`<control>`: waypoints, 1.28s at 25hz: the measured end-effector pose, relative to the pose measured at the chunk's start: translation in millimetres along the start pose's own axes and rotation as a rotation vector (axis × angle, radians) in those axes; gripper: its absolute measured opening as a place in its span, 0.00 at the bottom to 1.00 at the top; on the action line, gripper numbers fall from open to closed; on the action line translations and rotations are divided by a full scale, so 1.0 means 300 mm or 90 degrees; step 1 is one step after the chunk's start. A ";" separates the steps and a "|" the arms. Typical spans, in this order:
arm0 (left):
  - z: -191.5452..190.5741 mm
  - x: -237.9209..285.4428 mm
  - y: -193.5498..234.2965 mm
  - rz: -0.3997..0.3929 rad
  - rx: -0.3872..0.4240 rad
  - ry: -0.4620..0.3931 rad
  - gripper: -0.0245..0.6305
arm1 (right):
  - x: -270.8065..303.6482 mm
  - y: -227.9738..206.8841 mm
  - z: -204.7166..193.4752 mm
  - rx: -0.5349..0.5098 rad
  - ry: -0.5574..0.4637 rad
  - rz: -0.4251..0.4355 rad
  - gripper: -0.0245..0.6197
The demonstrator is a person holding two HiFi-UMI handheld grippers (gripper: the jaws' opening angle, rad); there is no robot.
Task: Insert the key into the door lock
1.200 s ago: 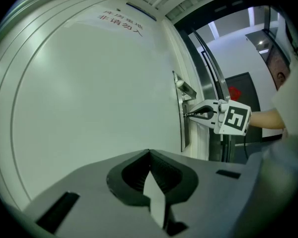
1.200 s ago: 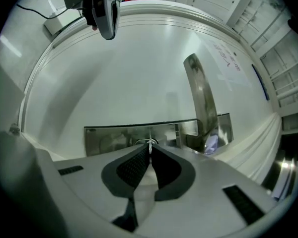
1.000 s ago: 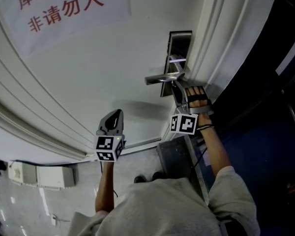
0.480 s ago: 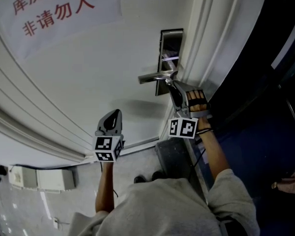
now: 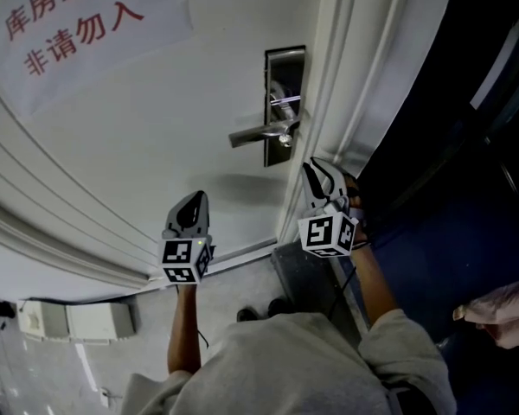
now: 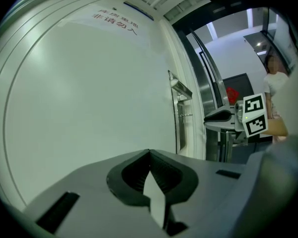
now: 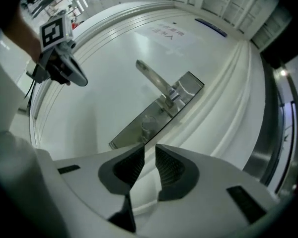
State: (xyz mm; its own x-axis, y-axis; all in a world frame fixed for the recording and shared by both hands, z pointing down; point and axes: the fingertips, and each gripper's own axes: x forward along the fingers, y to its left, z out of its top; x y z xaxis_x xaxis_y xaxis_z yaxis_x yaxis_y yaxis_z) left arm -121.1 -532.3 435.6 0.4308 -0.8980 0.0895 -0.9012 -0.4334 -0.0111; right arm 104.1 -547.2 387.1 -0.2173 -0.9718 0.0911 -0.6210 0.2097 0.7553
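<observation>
The steel lock plate (image 5: 285, 66) with its lever handle (image 5: 255, 134) sits at the white door's right edge. In the right gripper view the plate (image 7: 189, 89) runs slantwise, with a round key cylinder (image 7: 148, 127) beyond the handle (image 7: 151, 76). A thin stub (image 6: 186, 114) juts from the plate under the handle; it looks like the key. My right gripper (image 5: 315, 169) hangs just below and right of the plate, off it. Its jaws are closing, a narrow gap remains, and nothing is between them (image 7: 150, 150). My left gripper (image 5: 195, 199) is held still near the door, shut and empty (image 6: 149, 152).
A paper sign with red characters (image 5: 78, 24) hangs on the door at upper left. The moulded door frame (image 5: 346, 85) borders a dark opening to the right. A grey box (image 5: 311, 275) stands on the floor by the frame. A person (image 6: 277, 78) stands beyond.
My right gripper has drawn back from the lock plate, down and toward me, and has rolled. The left gripper has stayed where it was.
</observation>
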 end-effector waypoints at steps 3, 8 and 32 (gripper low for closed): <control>-0.004 0.004 -0.009 -0.001 -0.001 0.002 0.06 | -0.021 -0.015 -0.030 0.121 -0.005 0.004 0.13; -0.015 0.004 -0.010 -0.002 -0.003 0.012 0.06 | -0.046 -0.028 -0.075 0.291 -0.009 0.014 0.09; -0.025 -0.002 -0.003 0.010 -0.016 0.001 0.06 | -0.065 0.051 -0.117 0.427 -0.025 0.021 0.07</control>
State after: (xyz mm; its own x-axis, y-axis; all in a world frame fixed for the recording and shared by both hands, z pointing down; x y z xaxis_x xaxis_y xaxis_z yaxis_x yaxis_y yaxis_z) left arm -121.0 -530.8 442.9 0.4171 -0.9043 0.0906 -0.9085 -0.4178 0.0123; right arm 125.3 -528.8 419.7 -0.2639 -0.9618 0.0735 -0.9442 0.2731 0.1842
